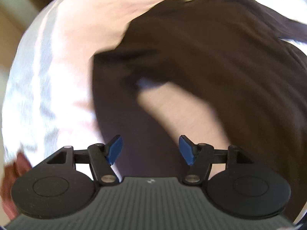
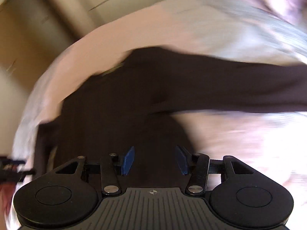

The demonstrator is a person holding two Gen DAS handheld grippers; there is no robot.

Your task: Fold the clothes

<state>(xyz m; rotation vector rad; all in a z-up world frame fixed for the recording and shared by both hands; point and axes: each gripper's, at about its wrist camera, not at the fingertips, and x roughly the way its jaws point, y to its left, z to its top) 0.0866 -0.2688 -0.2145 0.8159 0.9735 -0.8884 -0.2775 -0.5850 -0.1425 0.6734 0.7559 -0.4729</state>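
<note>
- Left gripper point(image 1: 150, 149) spread, nothing between its blue pads.
- Right gripper point(image 2: 154, 161) likewise spread and empty.
- Dark garment point(image 1: 211, 57) lies just beyond both, on a pale sheet point(image 1: 48, 76).
- Blurred tan wall point(image 2: 28, 28) behind.

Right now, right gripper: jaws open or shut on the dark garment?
Open. The right gripper shows a clear gap between its blue pads; the dark garment lies beyond, not pinched.
</note>
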